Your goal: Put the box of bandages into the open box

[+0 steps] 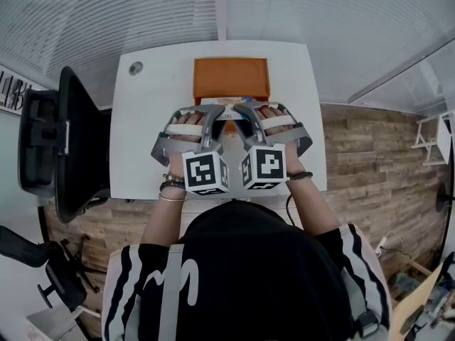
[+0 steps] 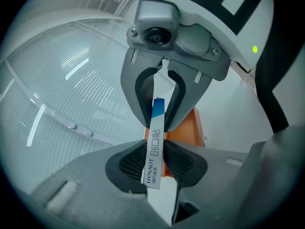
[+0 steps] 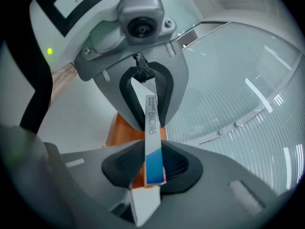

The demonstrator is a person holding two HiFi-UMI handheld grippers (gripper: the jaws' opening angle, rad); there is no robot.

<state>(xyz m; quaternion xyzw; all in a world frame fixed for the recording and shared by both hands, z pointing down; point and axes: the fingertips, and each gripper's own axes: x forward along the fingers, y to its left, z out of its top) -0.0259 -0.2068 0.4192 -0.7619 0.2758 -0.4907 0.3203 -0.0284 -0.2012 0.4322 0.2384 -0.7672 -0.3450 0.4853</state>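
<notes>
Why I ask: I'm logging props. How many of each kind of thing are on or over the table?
Grippers: 2, the left gripper and the right gripper
Box of bandages, clamped by both grippers: 1
Orange open box: 1
Total: 4

A person wore a black top (image 1: 249, 261) with white-striped sleeves (image 1: 131, 283), thin bracelets (image 1: 172, 186) on the left wrist and a dark band (image 1: 301, 176) on the right. The left gripper (image 2: 155, 160) and right gripper (image 3: 152, 165) were grey moulded plastic with black ribbed pads (image 2: 129, 162). Each carried a white strap (image 1: 188, 128) and a white cube (image 1: 206, 170) printed with black square markers.
</notes>
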